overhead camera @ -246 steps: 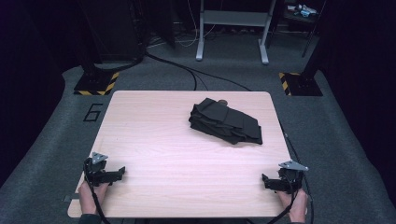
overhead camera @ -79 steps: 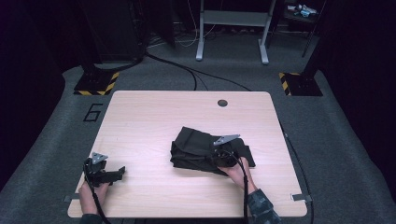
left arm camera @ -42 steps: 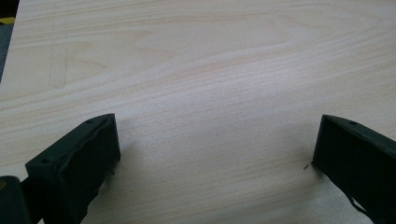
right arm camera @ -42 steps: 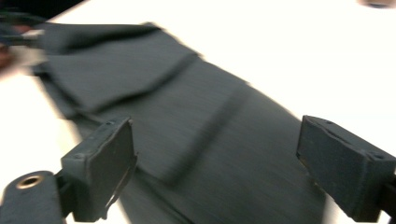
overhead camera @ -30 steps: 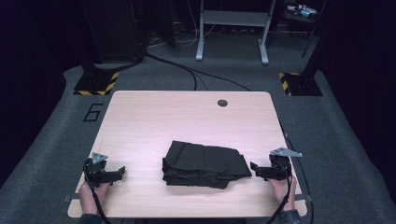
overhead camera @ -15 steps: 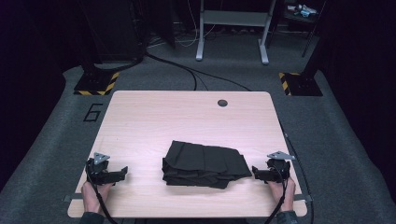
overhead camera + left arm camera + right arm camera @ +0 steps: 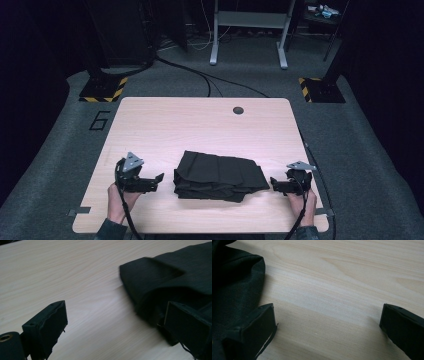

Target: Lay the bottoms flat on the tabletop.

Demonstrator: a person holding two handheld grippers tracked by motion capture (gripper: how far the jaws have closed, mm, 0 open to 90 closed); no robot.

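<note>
- Garment point(image 7: 220, 176): dark folded cloth, lying flat on the light wooden surface point(image 7: 200, 125), near the front edge and between the two grippers.
- Left gripper point(image 7: 159, 178): held by the left hand point(image 7: 119, 200), just beside the cloth's left edge; jaws spread wide, nothing between them. In the left gripper view, one jaw sits against the cloth's folded corner point(image 7: 155, 282).
- Right gripper point(image 7: 272, 182): held by the right hand point(image 7: 302, 204), close to the cloth's right end; jaws spread wide over bare wood.
</note>
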